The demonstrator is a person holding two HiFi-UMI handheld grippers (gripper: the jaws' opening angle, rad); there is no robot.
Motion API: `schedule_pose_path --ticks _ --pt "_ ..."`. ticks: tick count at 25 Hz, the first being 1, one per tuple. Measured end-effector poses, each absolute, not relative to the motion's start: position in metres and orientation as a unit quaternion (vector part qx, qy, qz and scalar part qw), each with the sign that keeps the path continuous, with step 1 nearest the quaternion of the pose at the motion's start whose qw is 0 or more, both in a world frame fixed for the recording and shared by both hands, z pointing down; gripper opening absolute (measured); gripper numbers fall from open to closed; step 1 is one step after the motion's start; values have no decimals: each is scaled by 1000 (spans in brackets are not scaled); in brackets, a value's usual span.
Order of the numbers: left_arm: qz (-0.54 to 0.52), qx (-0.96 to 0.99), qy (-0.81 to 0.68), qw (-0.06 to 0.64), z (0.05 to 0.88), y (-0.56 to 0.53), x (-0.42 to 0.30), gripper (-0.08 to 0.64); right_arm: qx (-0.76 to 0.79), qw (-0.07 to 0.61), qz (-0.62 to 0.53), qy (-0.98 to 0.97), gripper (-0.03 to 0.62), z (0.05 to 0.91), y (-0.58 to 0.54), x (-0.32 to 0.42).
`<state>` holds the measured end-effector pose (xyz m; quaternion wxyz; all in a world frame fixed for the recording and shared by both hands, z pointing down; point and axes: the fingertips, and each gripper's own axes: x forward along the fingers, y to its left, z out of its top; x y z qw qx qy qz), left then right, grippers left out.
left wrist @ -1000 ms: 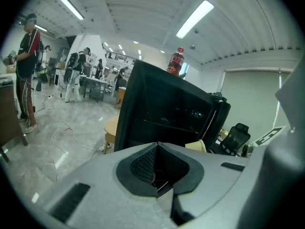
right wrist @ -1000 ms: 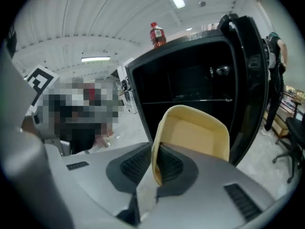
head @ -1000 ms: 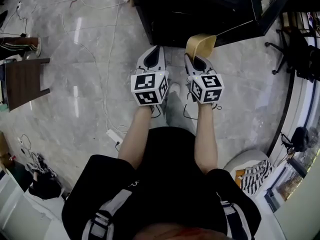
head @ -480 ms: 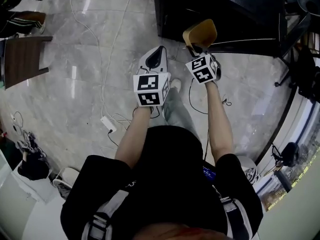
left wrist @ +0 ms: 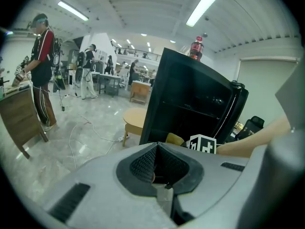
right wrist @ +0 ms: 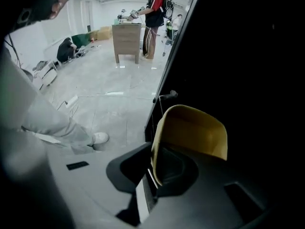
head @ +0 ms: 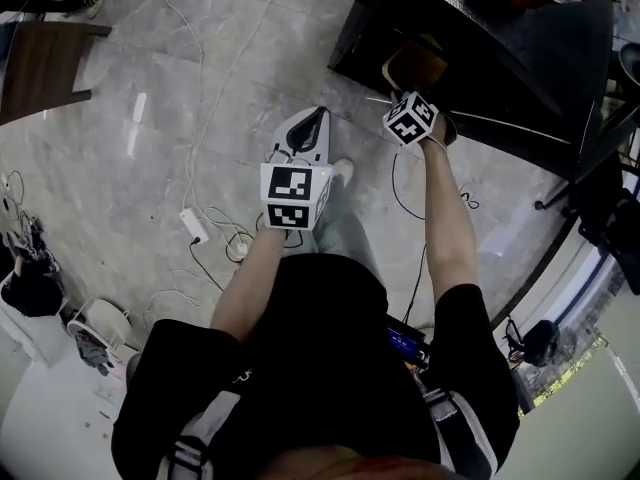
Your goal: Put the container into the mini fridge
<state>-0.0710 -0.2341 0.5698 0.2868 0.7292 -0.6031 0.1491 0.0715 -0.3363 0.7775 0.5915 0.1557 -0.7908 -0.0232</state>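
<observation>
my right gripper is clamped on the rim of the yellow container, holding it at the open front of the black mini fridge. my left gripper hangs just short of the fridge, jaws pressed together on nothing.

Right gripper extended, jaws clamped; left gripper back, jaws seemingly together.

One container; one mini fridge
</observation>
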Motion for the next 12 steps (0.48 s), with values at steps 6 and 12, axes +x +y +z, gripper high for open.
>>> schedule_pose_path --ticks 6,12 --pt "159 724 -606 289 569 -228 -82 5 166 607 -27 -777 34 798 -364 75" --pt "165 733 -600 276 559 -228 -84 5 214 551 19 -806 222 769 -374 56"
